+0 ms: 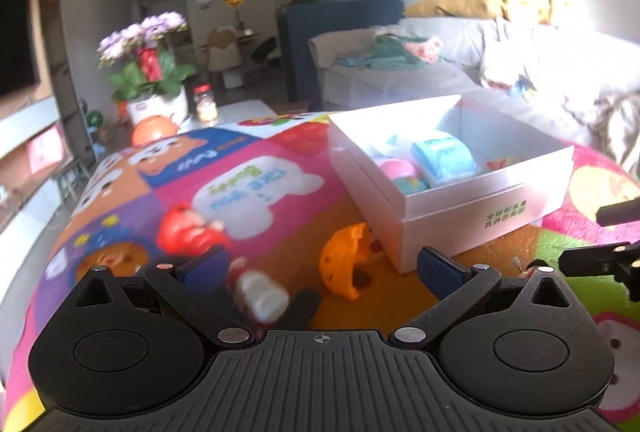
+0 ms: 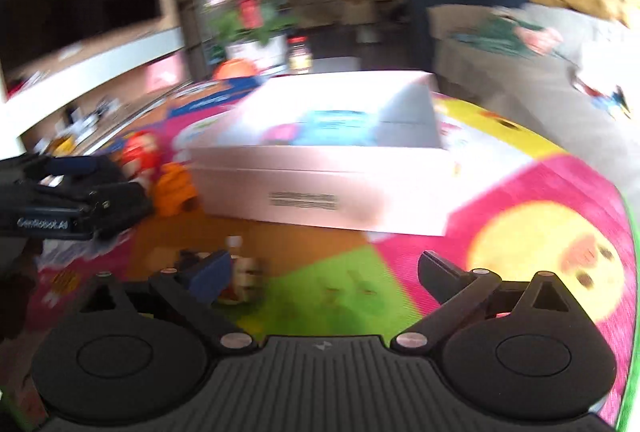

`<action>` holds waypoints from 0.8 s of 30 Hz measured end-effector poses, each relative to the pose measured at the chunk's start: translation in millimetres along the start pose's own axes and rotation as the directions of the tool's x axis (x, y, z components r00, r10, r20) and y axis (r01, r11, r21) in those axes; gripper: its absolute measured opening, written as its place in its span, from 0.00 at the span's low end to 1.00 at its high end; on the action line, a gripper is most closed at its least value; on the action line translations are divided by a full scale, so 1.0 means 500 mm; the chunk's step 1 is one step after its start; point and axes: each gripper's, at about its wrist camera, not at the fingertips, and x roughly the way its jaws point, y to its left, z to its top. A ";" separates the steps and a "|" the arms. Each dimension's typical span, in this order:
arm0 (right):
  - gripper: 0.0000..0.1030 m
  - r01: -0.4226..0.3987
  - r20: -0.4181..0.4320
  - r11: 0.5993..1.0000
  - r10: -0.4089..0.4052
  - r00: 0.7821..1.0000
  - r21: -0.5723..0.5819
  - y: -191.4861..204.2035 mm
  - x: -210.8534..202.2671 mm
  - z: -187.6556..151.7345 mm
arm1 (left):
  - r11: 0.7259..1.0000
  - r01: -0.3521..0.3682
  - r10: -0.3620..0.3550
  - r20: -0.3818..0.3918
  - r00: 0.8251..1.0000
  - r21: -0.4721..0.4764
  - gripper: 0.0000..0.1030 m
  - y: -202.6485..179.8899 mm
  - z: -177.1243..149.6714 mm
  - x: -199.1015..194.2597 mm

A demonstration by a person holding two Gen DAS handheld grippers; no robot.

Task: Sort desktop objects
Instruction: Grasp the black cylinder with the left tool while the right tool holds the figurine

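Note:
A white open box (image 1: 460,199) sits on the colourful mat (image 1: 248,183) and holds a light blue pack (image 1: 444,155) and a pink and teal ball (image 1: 396,171). My left gripper (image 1: 320,268) is open. A small bottle with a white cap (image 1: 260,296) lies just by its left finger, and an orange toy (image 1: 344,264) lies ahead between the fingers. A red figure (image 1: 188,228) lies to the left. My right gripper (image 2: 324,272) is open over the mat, with a small blurred object (image 2: 244,268) by its left finger. The box (image 2: 320,167) lies ahead of it.
A flower pot (image 1: 156,103), a jar (image 1: 206,103) and an orange round thing (image 1: 154,129) stand beyond the mat's far edge. A sofa (image 1: 440,71) is at the right. The left gripper shows at the left in the right wrist view (image 2: 72,195).

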 end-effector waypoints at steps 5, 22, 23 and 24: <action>1.00 -0.018 -0.028 0.994 0.021 0.999 0.107 -0.034 0.020 -0.001 | 0.993 -0.026 0.031 -0.048 0.998 0.118 0.72 -0.028 0.003 0.060; 1.00 -0.036 -0.035 0.987 0.042 0.999 0.155 -0.044 0.026 0.001 | 0.989 0.050 -0.043 -0.051 0.998 0.138 0.15 -0.024 -0.047 -0.073; 1.00 -0.034 -0.036 0.987 0.040 0.999 0.154 -0.044 0.026 0.001 | 0.992 0.054 -0.047 -0.059 0.997 0.117 0.18 -0.019 -0.051 -0.080; 1.00 -0.032 -0.037 0.988 0.038 0.999 0.152 -0.043 0.026 0.001 | 0.994 0.058 -0.052 -0.066 0.996 0.095 0.30 -0.013 -0.051 -0.082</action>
